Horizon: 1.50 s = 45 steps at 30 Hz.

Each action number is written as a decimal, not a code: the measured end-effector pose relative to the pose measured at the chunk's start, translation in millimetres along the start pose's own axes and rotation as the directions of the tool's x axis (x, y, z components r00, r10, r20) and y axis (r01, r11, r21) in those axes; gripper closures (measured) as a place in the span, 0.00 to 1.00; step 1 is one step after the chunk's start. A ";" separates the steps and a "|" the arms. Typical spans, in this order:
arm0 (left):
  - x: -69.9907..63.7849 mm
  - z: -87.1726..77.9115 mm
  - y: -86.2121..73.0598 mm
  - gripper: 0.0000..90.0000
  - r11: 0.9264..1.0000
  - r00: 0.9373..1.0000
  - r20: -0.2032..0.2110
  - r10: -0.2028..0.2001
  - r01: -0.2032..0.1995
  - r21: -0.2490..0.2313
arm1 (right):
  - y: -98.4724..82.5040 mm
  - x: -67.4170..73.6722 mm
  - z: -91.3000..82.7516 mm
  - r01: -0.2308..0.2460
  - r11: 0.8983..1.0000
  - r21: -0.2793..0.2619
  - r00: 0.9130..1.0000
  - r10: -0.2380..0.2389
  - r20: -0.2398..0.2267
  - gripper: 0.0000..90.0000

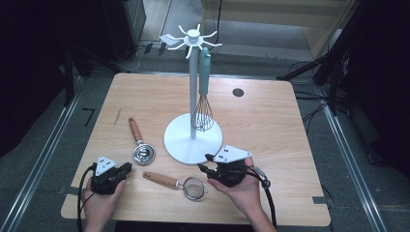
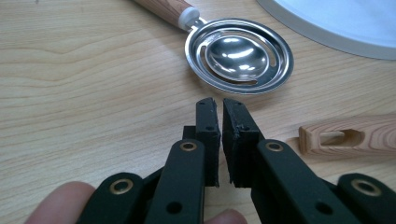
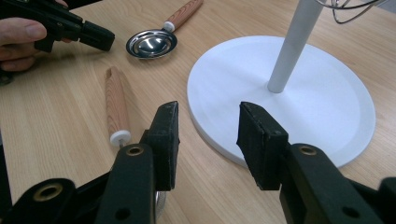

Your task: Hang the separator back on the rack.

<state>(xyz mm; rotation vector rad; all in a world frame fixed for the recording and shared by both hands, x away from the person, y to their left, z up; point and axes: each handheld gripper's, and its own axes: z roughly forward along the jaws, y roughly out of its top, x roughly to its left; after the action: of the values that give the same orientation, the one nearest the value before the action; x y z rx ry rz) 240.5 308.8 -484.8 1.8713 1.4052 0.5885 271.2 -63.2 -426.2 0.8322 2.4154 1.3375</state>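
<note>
one utensil is up: the whisk (image 1: 203, 108) with its pale green handle hangs from a hook of the white utensil stand (image 1: 193, 140), which stands near the middle of the table (image 1: 270, 145). two remain flat on the wood, so the job looks about a third done, judging from how things lie. the slotted steel spoon (image 1: 140, 147) with a wooden handle lies left of the stand's base, and the small mesh strainer (image 1: 180, 184) lies nearer the person, between the two hands. the left gripper (image 1: 126, 168) has its jaws drawn together on nothing, its tip just short of the spoon's bowl (image 2: 239, 55). the right gripper (image 1: 204, 168) holds its jaws apart and empty, low over the table beside the stand's base and right above the strainer.

the table is pale wood with a dark round grommet (image 1: 238, 92) toward the far edge. around it are grey floor, floor rails, cables and dark equipment stands.
</note>
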 end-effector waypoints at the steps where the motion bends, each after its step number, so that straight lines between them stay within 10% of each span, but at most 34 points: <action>1: -0.4 0.2 0.2 0.96 1.000 1.000 0.003 -0.002 0.002 0.001 | 0.2 0.8 1.5 0.002 1.000 0.010 1.000 -0.002 -0.001 0.67; 28: -20.5 8.9 3.1 1.00 0.997 0.994 0.102 0.043 -0.049 0.053 | -5.5 21.1 18.3 0.060 0.988 0.143 0.992 -0.042 -0.123 0.84; 45: -33.1 10.6 2.8 1.00 0.995 0.989 0.136 0.063 -0.072 0.064 | -23.2 11.6 22.7 0.064 0.972 0.228 0.994 -0.040 -0.105 0.89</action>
<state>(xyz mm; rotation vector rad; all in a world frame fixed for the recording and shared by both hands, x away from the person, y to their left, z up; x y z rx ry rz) 239.8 274.1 -487.6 1.9814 1.2937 0.4432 264.3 -50.2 -457.4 0.7670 2.6892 1.1175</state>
